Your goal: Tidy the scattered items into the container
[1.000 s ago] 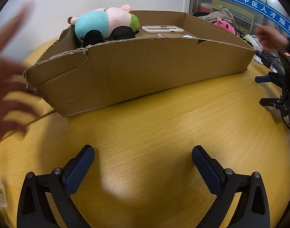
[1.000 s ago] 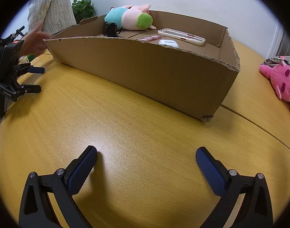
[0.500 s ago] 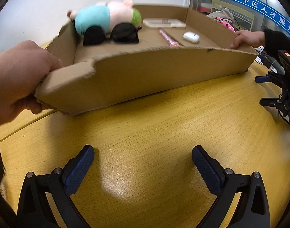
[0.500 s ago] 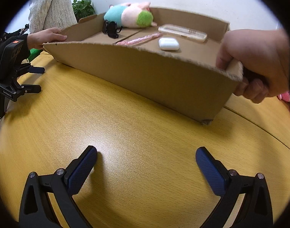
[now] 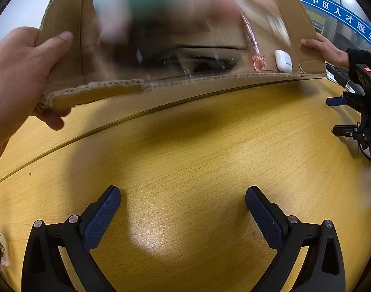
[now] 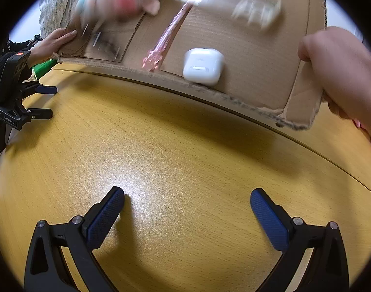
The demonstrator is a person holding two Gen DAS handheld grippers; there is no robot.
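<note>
In the left wrist view my left gripper [image 5: 183, 204] sits at the bottom of the frame with its blue pads spread wide and nothing between them, resting low over the bare yellow table [image 5: 185, 150]. The cardboard box [image 5: 71, 48] fills the upper half of the frame, tipped steeply toward me by two bare hands, one hand [image 5: 17, 73] at the left edge and another hand [image 5: 324, 48] at the upper right. A pink pen [image 5: 252, 43] lies with its long axis running from the top of the frame down to the box's near lip, and a white earbud case [image 5: 283, 61] sits just right of it, against that lip. Blurred shapes, teal, pink and dark, smear across the box floor above; I cannot tell them apart. All of it lies straight ahead of my fingers and well apart from them.

In the right wrist view my right gripper [image 6: 187, 205] is likewise spread, holding nothing, low in the frame. The box's lower lip crosses the upper half, the case just right of centre and the pen just left of it, pointing up and to the right. The case looks nearer to this gripper than to my left one. I judge that the contents will spill toward me, so my first reach goes forward and up-frame.
</note>
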